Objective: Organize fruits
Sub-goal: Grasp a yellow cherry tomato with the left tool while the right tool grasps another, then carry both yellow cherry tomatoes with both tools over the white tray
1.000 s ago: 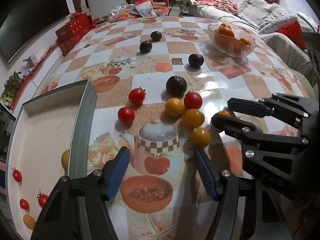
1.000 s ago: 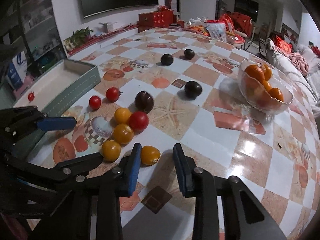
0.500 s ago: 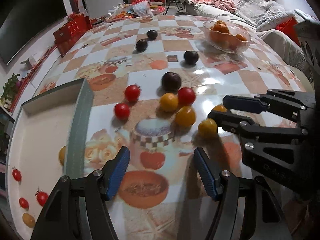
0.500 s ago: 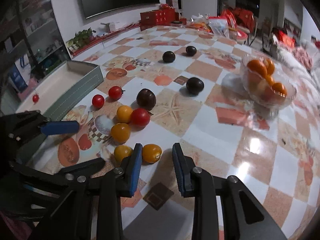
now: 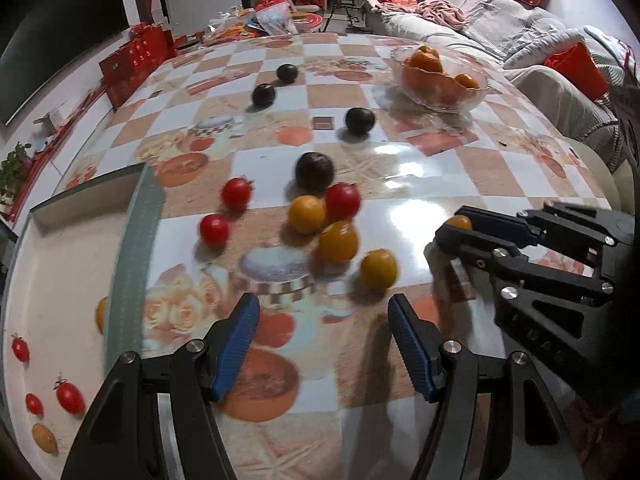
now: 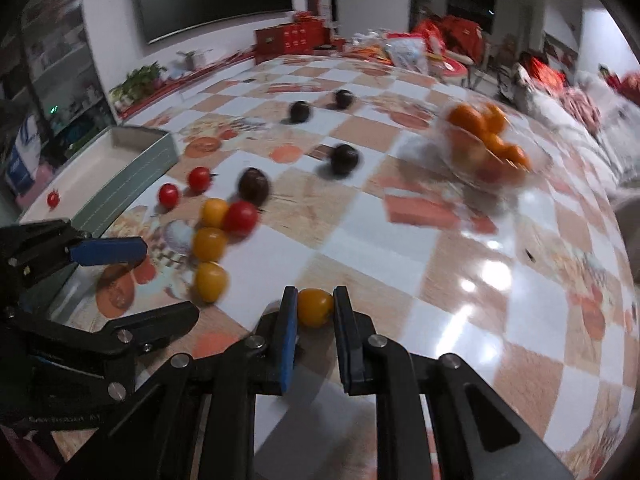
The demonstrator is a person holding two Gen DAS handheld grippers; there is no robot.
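Observation:
My right gripper [image 6: 315,307] is shut on a yellow tomato [image 6: 315,306], which also peeks out between its fingers in the left wrist view [image 5: 460,223]. My left gripper [image 5: 322,332] is open and empty above the table, just short of another yellow tomato [image 5: 378,269]. Two more yellow tomatoes [image 5: 338,241], three red tomatoes [image 5: 342,201] and a dark plum [image 5: 314,171] lie in a loose cluster ahead of it. Three more dark plums [image 5: 360,121] lie farther back.
A shallow grey-edged tray [image 5: 136,248] at the left holds small red and yellow tomatoes [image 5: 70,398]. A glass bowl of oranges [image 5: 438,76] stands at the far right. Red boxes [image 5: 136,60] and bags line the table's far edge. A sofa lies beyond it.
My right gripper has closed on the yellow tomato that lay between its fingers and drawn it away from the cluster. My left gripper stays open and has shifted slightly.

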